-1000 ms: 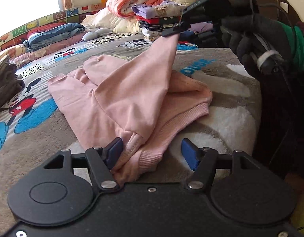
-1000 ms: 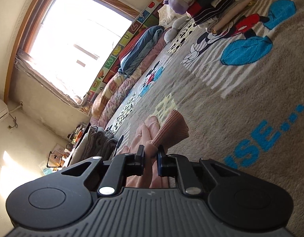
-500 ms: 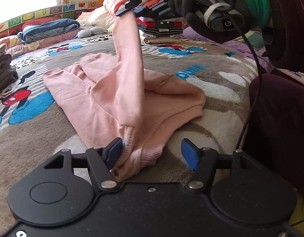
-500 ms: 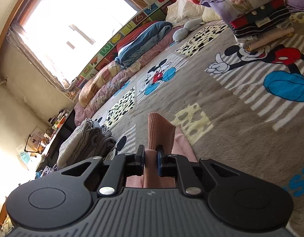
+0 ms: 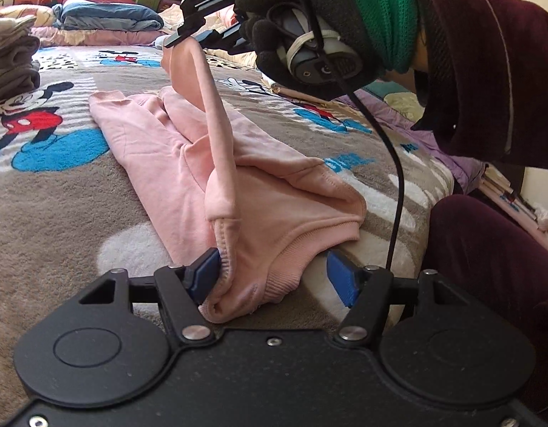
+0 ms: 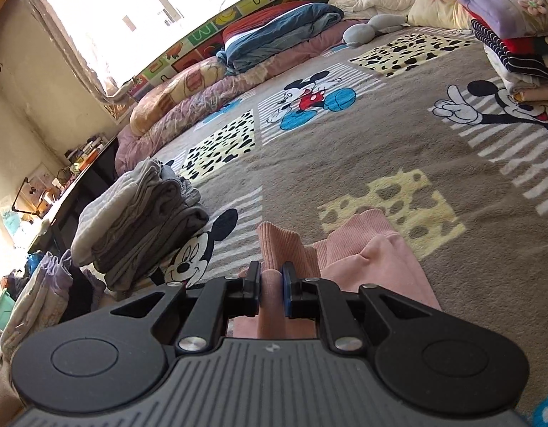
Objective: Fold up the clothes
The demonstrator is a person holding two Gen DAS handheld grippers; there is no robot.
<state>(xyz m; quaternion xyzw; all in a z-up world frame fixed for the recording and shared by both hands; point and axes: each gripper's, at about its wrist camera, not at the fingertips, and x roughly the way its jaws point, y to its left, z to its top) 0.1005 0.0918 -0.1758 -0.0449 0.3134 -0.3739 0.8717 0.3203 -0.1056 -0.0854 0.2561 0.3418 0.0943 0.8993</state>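
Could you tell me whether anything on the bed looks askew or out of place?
Only the pink sweatshirt: it lies rumpled on the blanket, one sleeve lifted by the right gripper. The grey stack looks neatly folded.

Left wrist view: you look low along the left tongs [image 5: 272, 277], close over the pink sweatshirt [image 5: 238, 192], across the bed.
Right wrist view: you look down from higher up, toward the window [image 6: 138, 10].
Shared: the sweatshirt, the cartoon blanket [image 6: 345, 163], the grey folded pile [image 6: 142, 220].
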